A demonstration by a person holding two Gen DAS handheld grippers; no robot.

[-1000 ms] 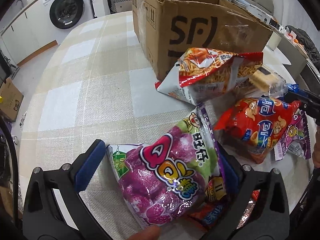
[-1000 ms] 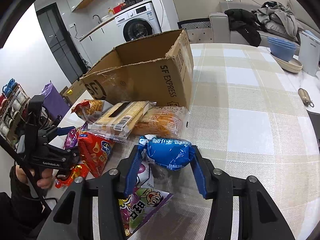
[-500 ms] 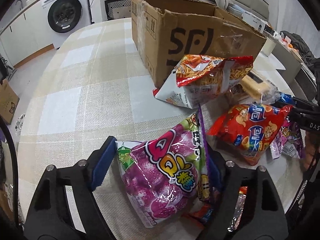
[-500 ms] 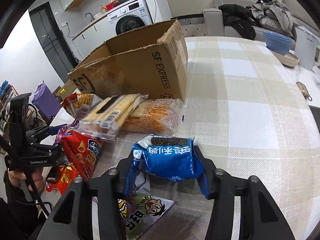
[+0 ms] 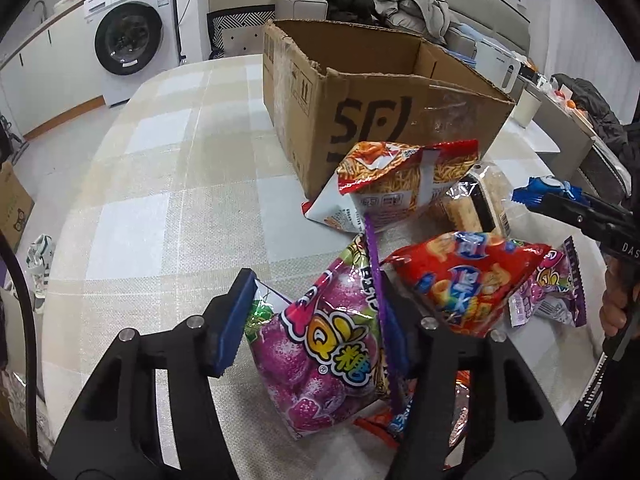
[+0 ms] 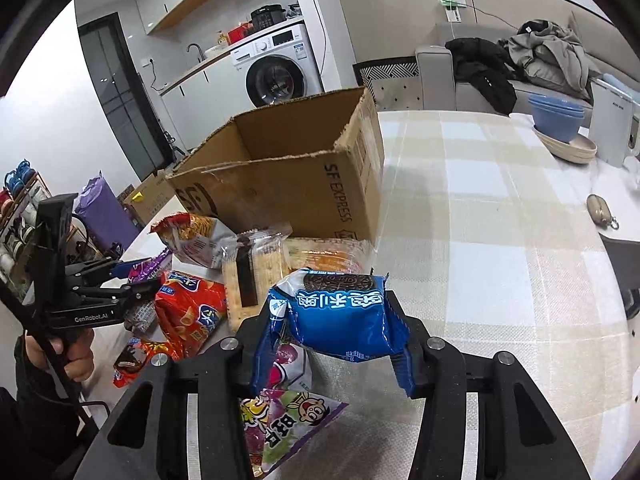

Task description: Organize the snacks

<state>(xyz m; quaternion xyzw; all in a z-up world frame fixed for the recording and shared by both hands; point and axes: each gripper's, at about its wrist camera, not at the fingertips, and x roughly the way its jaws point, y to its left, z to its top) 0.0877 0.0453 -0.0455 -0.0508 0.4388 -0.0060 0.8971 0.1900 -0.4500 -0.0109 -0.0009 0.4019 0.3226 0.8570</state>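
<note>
My left gripper (image 5: 316, 300) has its jaws closing, and its blue pads squeeze a purple grape candy bag (image 5: 320, 356) that stands tipped up off the checked table (image 5: 160, 200). My right gripper (image 6: 334, 334) is shut on a blue cookie pack (image 6: 336, 304), held above the table. The open cardboard box (image 5: 380, 120) stands behind the snack pile. A red chips bag (image 5: 468, 280) and a noodle snack bag (image 5: 404, 180) lie between box and grippers. In the right wrist view, cracker packs (image 6: 256, 268) rest against the box (image 6: 288, 184), and a second purple bag (image 6: 280, 420) lies under the gripper.
Blue bowls on a plate (image 6: 556, 118) and a white appliance (image 6: 612, 120) stand at the table's far right edge. A small pouch (image 6: 600, 210) lies nearer. A washing machine (image 5: 128, 40) is beyond the table.
The left jaws came in from wide apart onto the purple bag, which buckled and tipped up as the gripper rose. The right gripper kept its hold on the blue pack.
</note>
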